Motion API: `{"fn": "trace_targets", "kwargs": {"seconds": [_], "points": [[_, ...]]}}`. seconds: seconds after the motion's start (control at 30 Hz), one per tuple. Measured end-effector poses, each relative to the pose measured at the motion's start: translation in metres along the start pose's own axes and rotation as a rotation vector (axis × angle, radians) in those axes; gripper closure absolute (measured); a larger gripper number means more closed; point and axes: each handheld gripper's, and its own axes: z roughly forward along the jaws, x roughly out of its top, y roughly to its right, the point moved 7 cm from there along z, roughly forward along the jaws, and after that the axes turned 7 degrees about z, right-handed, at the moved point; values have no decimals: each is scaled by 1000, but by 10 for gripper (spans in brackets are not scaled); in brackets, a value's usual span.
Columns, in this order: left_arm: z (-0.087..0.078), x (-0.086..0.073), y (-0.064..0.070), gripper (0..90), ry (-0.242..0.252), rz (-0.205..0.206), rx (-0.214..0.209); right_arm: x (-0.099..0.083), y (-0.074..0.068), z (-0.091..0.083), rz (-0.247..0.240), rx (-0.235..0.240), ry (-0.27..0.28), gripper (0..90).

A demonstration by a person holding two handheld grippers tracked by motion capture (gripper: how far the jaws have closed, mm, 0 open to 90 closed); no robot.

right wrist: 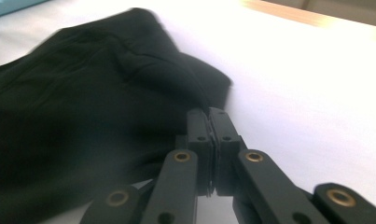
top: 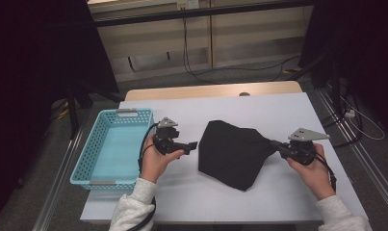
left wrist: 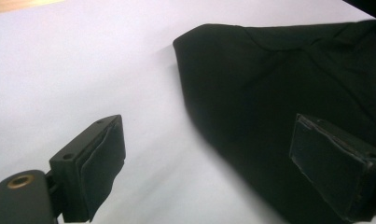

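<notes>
The right gripper (top: 273,143) is clamped on a corner of the crumpled black fabric garment (top: 232,151), tensioning it. The left gripper (top: 194,145) stands wide apart just beside its opposite edge, evidently positioned to seize it.

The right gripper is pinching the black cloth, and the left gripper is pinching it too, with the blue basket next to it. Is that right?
Not quite. The left gripper isn't pinching anything: the left gripper view shows its jaws wide apart, with the crumpled black cloth just ahead of them. The rest holds: the right gripper is shut on the cloth's edge, and the light blue plastic basket sits beside the left gripper.
</notes>
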Motion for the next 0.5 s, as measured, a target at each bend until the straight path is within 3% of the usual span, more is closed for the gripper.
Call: {"fn": "trace_targets", "kwargs": {"seconds": [0.1, 0.2, 0.27, 0.37, 0.4, 0.47, 0.5], "points": [[1, 0, 1, 105, -5, 2, -6, 0, 11, 1, -5, -52, 4, 861], [0, 0, 0, 103, -6, 2, -4, 3, 6, 1, -18, -47, 16, 784], [0, 0, 0, 102, -5, 2, 0, 9, 0, 2, -40, -69, 34, 654], [0, -1, 1, 101, -8, -4, -4, 20, -20, 5, -45, -34, 59, 502], [1, -1, 1, 101, -6, -4, -1, 24, -37, 11, -82, -2, 54, 486], [1, -2, 1, 101, -15, 0, -6, 26, -55, 19, -103, 34, 45, 446], [1, -2, 1, 101, -16, 3, -3, 26, -55, 19, -103, 34, 45, 446]]}}
